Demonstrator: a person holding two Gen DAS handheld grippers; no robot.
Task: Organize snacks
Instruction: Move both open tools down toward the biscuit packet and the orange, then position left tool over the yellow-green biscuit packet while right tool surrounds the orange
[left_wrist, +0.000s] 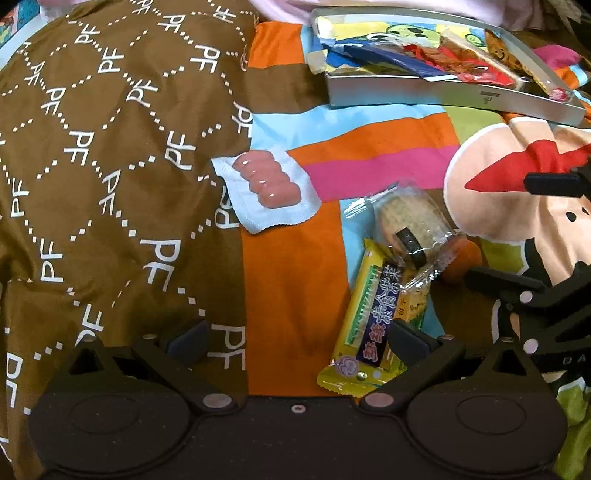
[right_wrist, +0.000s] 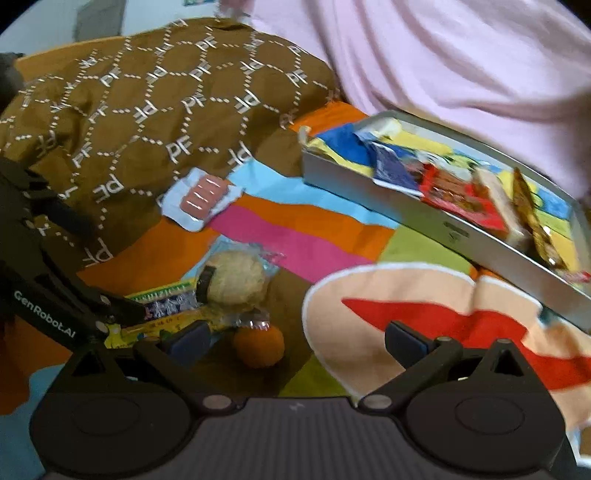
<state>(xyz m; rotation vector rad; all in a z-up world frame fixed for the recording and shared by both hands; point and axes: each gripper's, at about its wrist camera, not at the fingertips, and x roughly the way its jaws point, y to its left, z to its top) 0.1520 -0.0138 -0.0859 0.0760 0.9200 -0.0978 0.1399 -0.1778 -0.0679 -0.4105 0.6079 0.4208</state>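
Note:
On the colourful bedsheet lie a pink sausage pack (left_wrist: 266, 186) (right_wrist: 202, 197), a clear-wrapped rice cracker (left_wrist: 408, 226) (right_wrist: 234, 278), a yellow biscuit bar (left_wrist: 376, 321) (right_wrist: 162, 310) and a small orange ball-shaped snack (left_wrist: 467, 258) (right_wrist: 258, 345). A grey metal tray (left_wrist: 443, 94) (right_wrist: 436, 218) at the back right holds several wrapped snacks. My left gripper (left_wrist: 295, 338) is open, its right finger over the yellow bar. My right gripper (right_wrist: 295, 341) is open and empty, with the orange snack just inside its left finger. The right gripper (left_wrist: 546, 236) also shows in the left wrist view.
A brown quilt with white PF lettering (left_wrist: 110, 147) (right_wrist: 147, 110) bulges on the left. A person's pink garment (right_wrist: 461, 66) hangs behind the tray. The sheet's cartoon print (right_wrist: 424, 314) spreads in front of the tray.

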